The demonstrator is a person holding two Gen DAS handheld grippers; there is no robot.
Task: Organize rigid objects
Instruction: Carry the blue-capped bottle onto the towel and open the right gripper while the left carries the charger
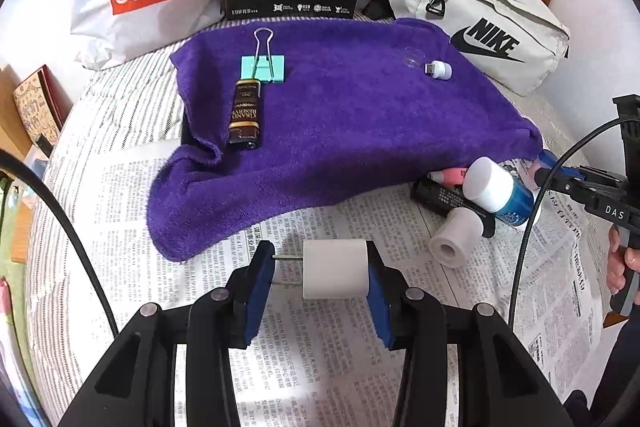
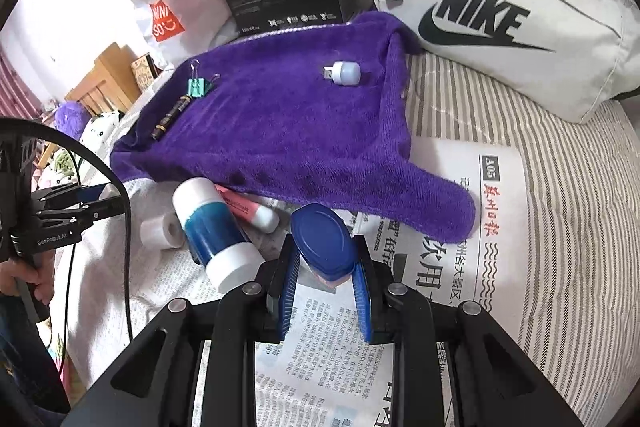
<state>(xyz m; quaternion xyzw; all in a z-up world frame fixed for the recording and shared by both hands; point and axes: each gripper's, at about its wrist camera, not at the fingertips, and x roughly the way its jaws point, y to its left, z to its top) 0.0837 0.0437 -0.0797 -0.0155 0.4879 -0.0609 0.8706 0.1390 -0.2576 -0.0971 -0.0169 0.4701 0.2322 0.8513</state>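
Left wrist view: the left gripper (image 1: 320, 273) has its fingers closed on a white plug adapter (image 1: 335, 269), lifted above the newspaper (image 1: 320, 367) that covers the near part of the bed. The adapter lies crosswise between the pads, long axis level from finger to finger, its metal prongs against the left pad. That end-to-end clamp probably keeps it from twisting on the way to the purple towel (image 1: 340, 115), where a binder clip (image 1: 264, 67), a lighter (image 1: 245, 115) and a small USB lamp (image 1: 438, 69) already lie spaced out, apparently the sorted set.

Right wrist view: the right gripper (image 2: 325, 281) has its fingers closed on the body of a blue-capped bottle (image 2: 323, 245), near the towel's near edge. The bottle's long axis runs forward along the fingers, cap pointing away towards the towel, which should suit laying it down there.
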